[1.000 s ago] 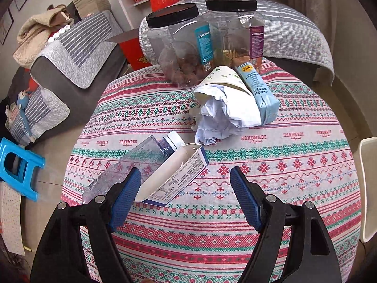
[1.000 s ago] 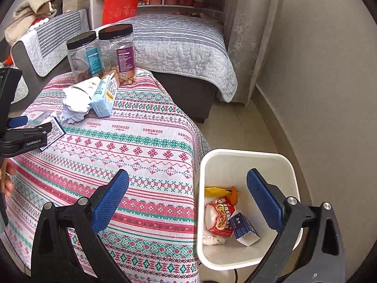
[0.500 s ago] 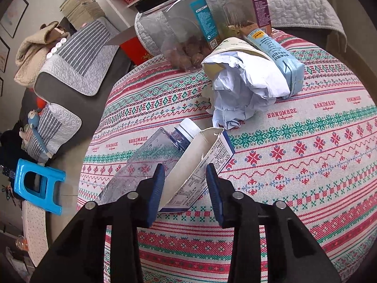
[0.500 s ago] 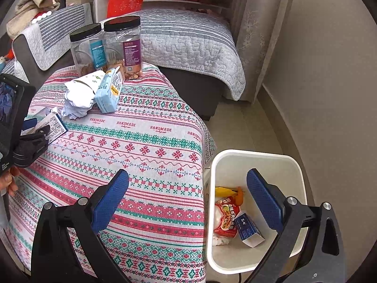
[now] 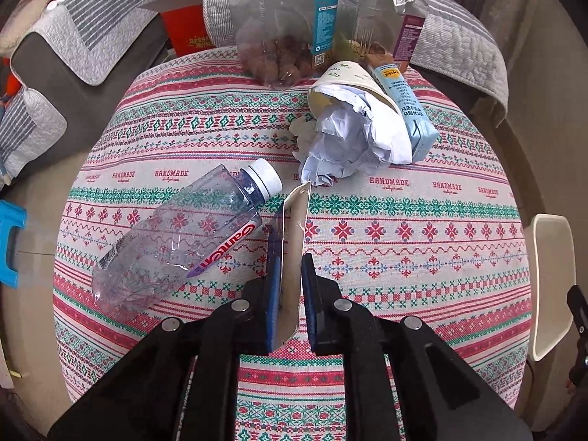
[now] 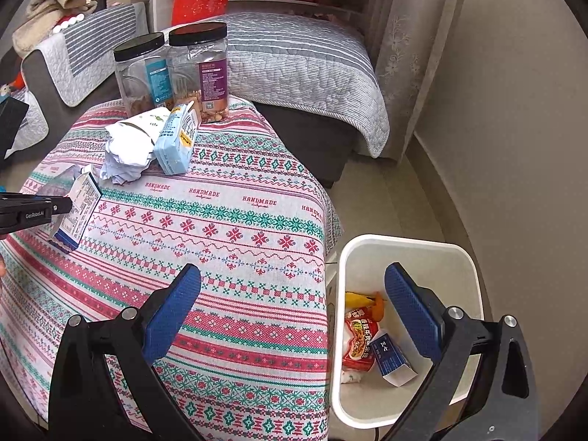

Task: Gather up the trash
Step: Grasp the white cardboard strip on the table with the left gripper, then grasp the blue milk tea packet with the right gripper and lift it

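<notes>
Your left tool has just been closing and now pinches the flattened small carton between its blue pads, the carton standing edge-up just above the centre bottom of the left wrist view; in the right wrist view the same carton shows at the left edge, its printed face visible, held by the black finger of that tool just over the surface. Your right tool stands spread wide with nothing between its pads, low in its own frame, straddling the surface's edge and the white bin. On the patterned tablecloth, left of the carton, an empty clear bottle lies on its side with its white cap pointing toward the carton. Above the centre, a paper cup stuffed with crumpled white paper lies touching a light blue drink carton, and two black-lidded clear jars stand behind them at the top. A grey striped sofa cover fills the upper left, a quilted bed the upper right. Only the right wrist view shows the bin's contents at the lower right: a red snack packet, a blue box and a yellow wrapper. Only the left wrist view shows the bottle whole.
</notes>
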{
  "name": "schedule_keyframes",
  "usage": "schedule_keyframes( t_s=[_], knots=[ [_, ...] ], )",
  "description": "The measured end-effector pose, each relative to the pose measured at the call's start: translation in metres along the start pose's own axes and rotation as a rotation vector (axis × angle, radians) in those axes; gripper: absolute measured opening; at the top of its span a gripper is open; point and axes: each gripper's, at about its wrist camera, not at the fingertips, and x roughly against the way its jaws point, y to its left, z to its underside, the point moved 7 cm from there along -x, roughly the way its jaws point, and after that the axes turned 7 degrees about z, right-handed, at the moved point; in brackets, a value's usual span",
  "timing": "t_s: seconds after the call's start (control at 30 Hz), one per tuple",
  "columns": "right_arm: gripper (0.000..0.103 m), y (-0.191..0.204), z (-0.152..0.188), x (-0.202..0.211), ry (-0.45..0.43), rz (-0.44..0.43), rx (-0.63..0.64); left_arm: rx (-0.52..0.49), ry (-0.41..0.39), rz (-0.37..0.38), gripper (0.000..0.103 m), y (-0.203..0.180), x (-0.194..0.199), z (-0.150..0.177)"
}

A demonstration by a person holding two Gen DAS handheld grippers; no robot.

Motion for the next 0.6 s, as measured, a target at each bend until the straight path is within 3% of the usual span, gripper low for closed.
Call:
schedule_keyframes(
  t_s=[0.07,0.23,0.3,0.37,0.6],
  knots=[
    [0.096,0.001,0.0,-0.002,0.004,0.001,-0.001,0.005,0.006,-0.024,0.021,0.004,-0.004,-0.003],
    [0.096,0.007,-0.002,-0.005,0.007,-0.003,0.004,0.004,0.035,-0.048,0.021,0.008,-0.018,0.0],
    [0.096,0.011,-0.002,-0.006,0.007,-0.007,0.008,-0.007,0.039,-0.05,0.016,0.007,-0.02,0.002],
    [0.096,0.014,-0.004,-0.007,0.005,-0.013,0.009,-0.013,0.038,-0.024,0.01,0.002,-0.019,0.003],
    [0.096,0.031,-0.025,-0.021,0.017,-0.125,-0.079,-0.004,-0.011,0.049,0.009,-0.017,0.008,0.015]
  ],
)
